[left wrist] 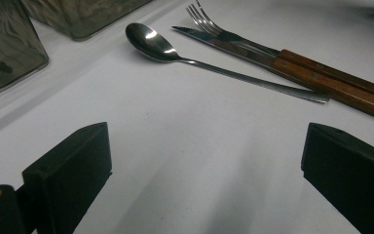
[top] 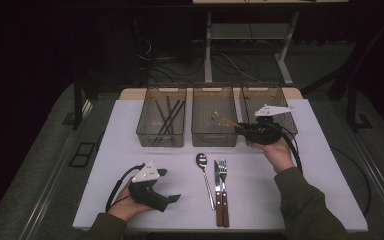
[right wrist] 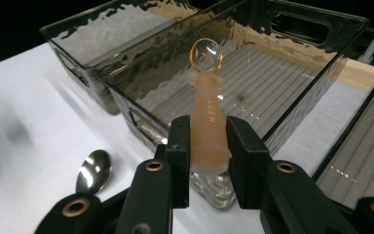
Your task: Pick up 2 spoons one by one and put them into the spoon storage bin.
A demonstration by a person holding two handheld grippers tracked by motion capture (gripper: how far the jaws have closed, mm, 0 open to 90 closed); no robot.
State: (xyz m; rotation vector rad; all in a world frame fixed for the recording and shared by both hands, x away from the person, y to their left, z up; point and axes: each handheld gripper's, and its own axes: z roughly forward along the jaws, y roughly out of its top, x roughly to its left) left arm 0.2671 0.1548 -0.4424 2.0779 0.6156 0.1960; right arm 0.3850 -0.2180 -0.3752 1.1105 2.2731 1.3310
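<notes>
— Nearest the person, what is on the table?
— On the white table [top: 300, 165] the left gripper [top: 161, 196] rests in the hand at the near left, its jaws spread wide with nothing between them. Just past it lie a metal spoon [left wrist: 156, 46], a knife [left wrist: 253, 53] and a fork [left wrist: 209, 27], side by side.
— And the right gripper?
— Farther off, the right gripper [right wrist: 208, 146] is clamped on the thick handle of a small peach-coloured plastic spoon [right wrist: 207, 112], held over the middle bin [right wrist: 321, 73], bowl end pointing away. At the far left, another bin [top: 161, 117] holds dark chopsticks [top: 169, 117].
</notes>
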